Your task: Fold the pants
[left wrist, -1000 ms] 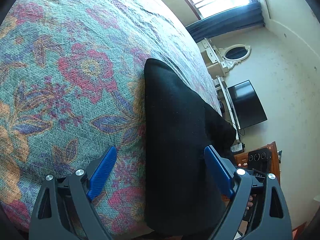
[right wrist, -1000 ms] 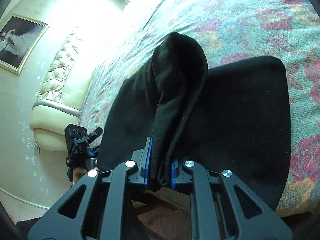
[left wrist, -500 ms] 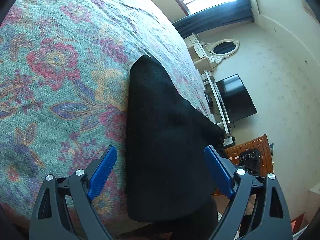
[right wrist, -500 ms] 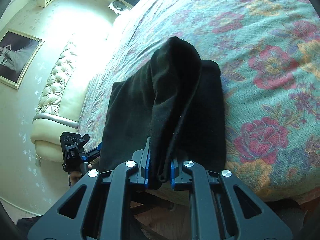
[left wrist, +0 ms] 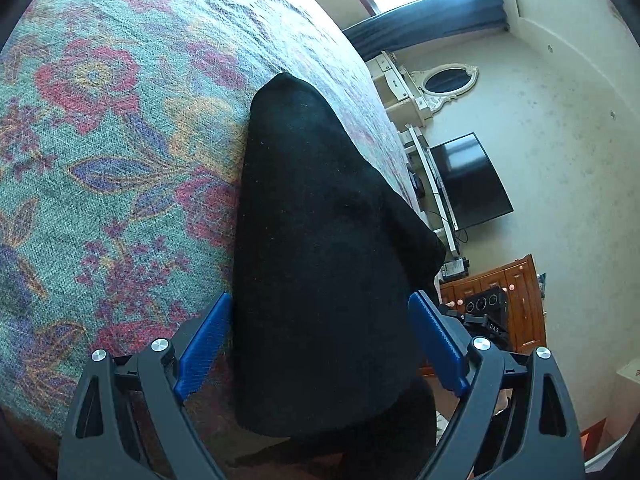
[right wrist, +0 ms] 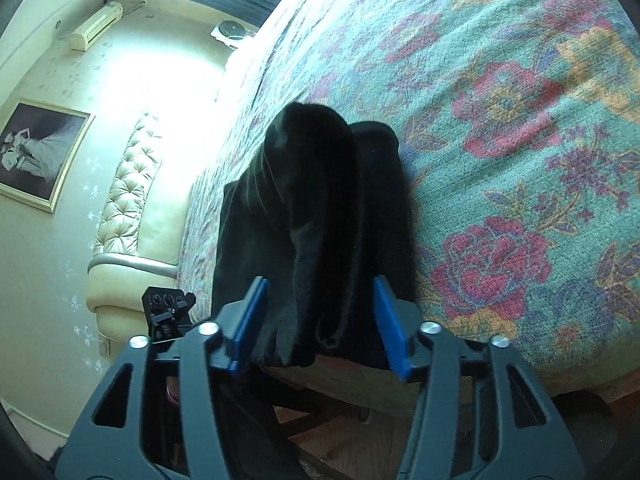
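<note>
Now the pants [right wrist: 320, 216] lie on the bed [right wrist: 500, 128] between the right hand-held gripper [right wrist: 318, 316], its jaws just opened, and between the spread left hand-held gripper [left wrist: 320, 340]

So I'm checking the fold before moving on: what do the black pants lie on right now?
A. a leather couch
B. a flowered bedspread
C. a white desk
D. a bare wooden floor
B: the black pants lie on the flowered bedspread, near its edge, with both open grippers apart from the cloth.
</note>
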Tool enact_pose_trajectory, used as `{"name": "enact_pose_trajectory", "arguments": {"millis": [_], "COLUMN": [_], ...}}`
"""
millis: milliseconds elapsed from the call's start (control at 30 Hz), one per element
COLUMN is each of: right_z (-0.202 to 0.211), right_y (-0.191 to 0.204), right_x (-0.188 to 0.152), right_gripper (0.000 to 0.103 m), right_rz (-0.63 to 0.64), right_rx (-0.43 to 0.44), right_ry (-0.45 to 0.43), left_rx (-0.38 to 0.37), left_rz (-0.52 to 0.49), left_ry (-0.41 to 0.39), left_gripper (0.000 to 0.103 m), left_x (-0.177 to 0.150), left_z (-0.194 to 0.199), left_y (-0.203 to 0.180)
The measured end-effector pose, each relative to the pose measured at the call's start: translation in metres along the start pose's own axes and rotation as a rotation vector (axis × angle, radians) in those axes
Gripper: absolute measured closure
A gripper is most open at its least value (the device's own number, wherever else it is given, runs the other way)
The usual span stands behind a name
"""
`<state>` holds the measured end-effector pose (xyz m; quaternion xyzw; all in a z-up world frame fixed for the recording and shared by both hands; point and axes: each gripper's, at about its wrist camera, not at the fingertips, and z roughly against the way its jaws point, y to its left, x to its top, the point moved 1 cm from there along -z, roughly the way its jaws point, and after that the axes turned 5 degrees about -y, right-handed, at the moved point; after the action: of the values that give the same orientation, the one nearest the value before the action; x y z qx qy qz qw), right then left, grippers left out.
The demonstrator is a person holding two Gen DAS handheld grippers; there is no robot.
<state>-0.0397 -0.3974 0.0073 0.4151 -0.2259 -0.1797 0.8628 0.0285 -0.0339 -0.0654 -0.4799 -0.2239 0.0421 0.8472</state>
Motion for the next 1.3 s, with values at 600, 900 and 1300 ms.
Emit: {"name": "enact_pose_trajectory", "arguments": {"millis": [600, 900, 1300], "right_z": [-0.018, -0.020, -0.008], "right_y": [-0.037, -0.039, -0.055], "right_x": [-0.017, -0.019, -0.017], "right_gripper": [0.026, 0.058, 0.012], "right_rz": [-0.118, -0.110, -0.171], "right_rx": [0.074, 0.048, 0.164], "right_ry": [0.068, 0.080, 0.066], "left_rx": [-0.050, -0.063, -0.049], "left_rz": [0.080, 0.144, 0.167], "left_ry": [0.047, 0.069, 0.069], "left_gripper": [0.015, 0.015, 0.015], "left_x": [-0.017, -0.026, -0.023], "left_z": [0.020, 0.020, 0.022], "left_y": [0.021, 0.026, 0.029]}}
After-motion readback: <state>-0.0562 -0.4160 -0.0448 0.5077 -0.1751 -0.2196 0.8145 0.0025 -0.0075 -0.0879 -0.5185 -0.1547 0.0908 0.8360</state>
